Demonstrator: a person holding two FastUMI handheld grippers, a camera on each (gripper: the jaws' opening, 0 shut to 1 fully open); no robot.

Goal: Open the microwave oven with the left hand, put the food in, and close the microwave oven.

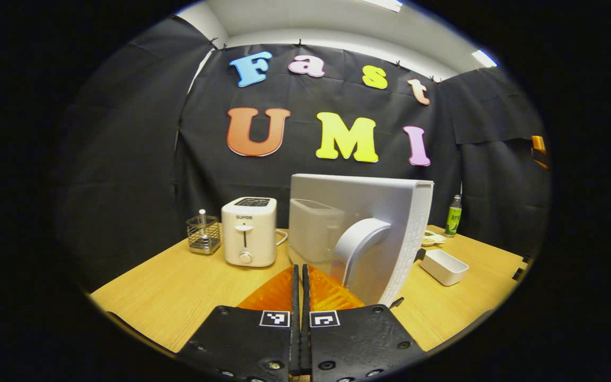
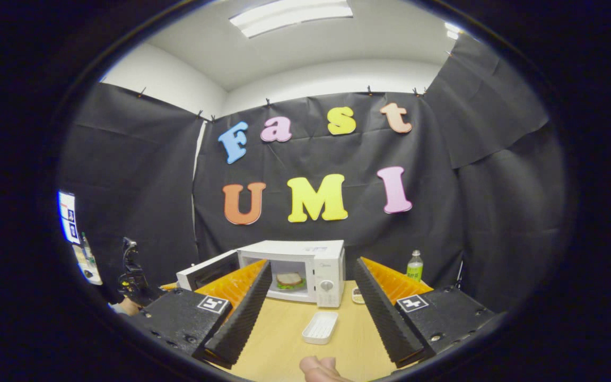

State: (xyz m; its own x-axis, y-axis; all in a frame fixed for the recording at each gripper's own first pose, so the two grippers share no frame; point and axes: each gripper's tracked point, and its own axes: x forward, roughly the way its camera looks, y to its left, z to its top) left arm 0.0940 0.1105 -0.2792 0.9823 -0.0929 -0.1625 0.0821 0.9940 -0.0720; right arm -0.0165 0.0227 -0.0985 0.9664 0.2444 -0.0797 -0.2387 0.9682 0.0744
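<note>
The left tool [image 1: 301,276] had its two fingers pressed together with nothing between them, and it pointed at the outer face of the microwave door [image 1: 369,233], which stood just ahead and a little to its right. In the left gripper view the door stood swung wide on its hinge, its curved handle [image 1: 356,246] facing the tool and close to the fingertips. That was the relation the coming move seemed to turn on: the door's outer face lay directly before the left tool, so a forward push against it, swinging it round its upright hinge line, looked like what closing would need.

The right tool [image 2: 311,297] was held well back from the microwave [image 2: 305,273], its fingers spread wide apart and empty. Between them, in the right gripper view, the oven cavity stood open, with the sandwich [image 2: 289,280] resting inside, so the loading step looked done. The open door [image 2: 207,271] reached out to the left of the cavity in that view. The left tool was plainly the nearer to the door.

On the worktop [image 2: 284,339] an empty white tray [image 2: 320,327] lay in front of the oven. A toaster [image 1: 249,231] stood beyond the left tool.
</note>
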